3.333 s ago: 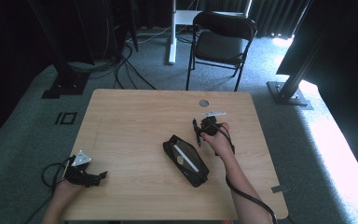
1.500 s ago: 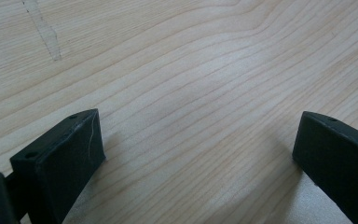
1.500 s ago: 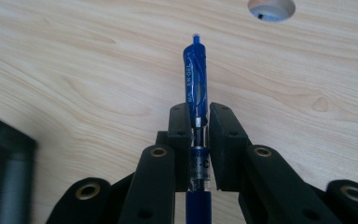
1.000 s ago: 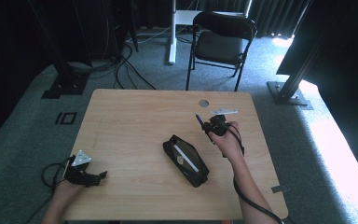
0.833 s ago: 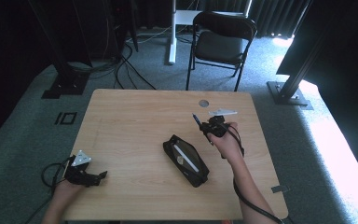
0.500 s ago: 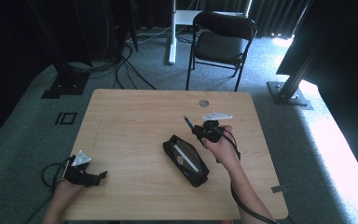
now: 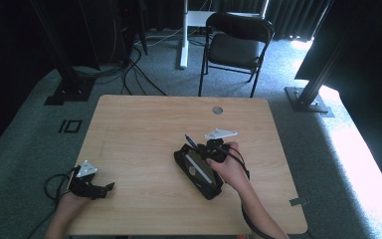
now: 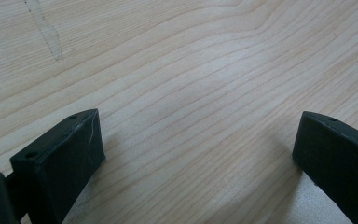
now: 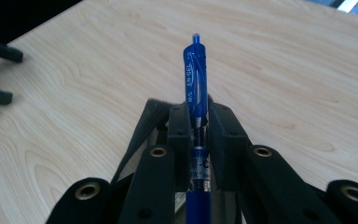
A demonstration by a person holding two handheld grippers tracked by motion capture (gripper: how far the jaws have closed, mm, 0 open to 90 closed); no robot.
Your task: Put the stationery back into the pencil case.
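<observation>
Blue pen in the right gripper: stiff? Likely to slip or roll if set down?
The blue pen looks like rigid plastic, so probably stiff and light. Its smooth round barrel may pivot between the right gripper jaws, which clamp it mid-body. On the table it would likely roll, though its clip might stop it.

Grey carpet (image 7: 328,149), black folding chair (image 7: 236,47), dark curtains (image 7: 288,20), perhaps daylight at right
</observation>
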